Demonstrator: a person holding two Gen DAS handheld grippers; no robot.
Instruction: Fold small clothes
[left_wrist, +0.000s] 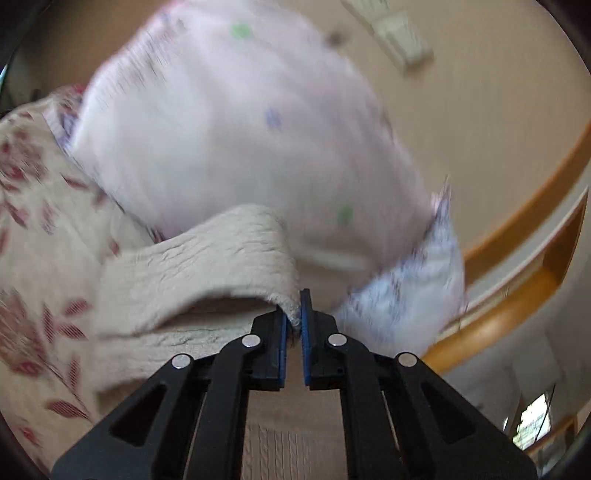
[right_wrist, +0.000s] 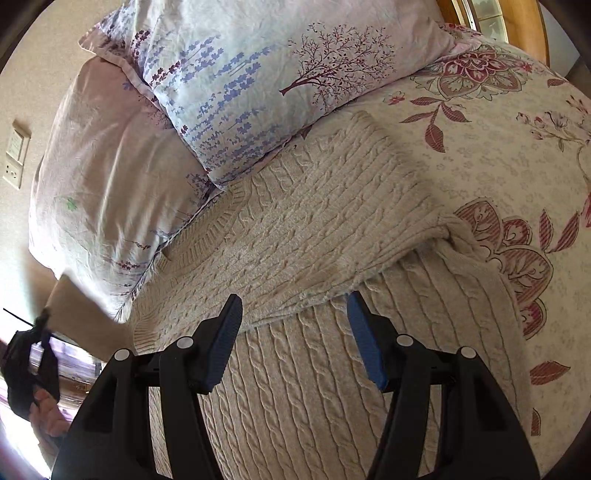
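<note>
Left gripper (left_wrist: 295, 314) | we are pinching the cream cable-knit sweater's (right_wrist: 314, 229) edge, lifting it over the floral bedspread (right_wrist: 517, 166) | right gripper (right_wrist: 295, 332) is hovering agape above the half-folded knit | risk: our thin hold is slipping, or dragging the fold crooked against the pillows (right_wrist: 258, 74)

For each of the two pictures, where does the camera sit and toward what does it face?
Left wrist: on the left gripper, shut on a fold of the cream sweater, facing the pillows and wall.
Right wrist: on the open right gripper, looking down at the sweater; a hand shows at lower left.
Shared: sweater, pillows, floral bedspread.
</note>
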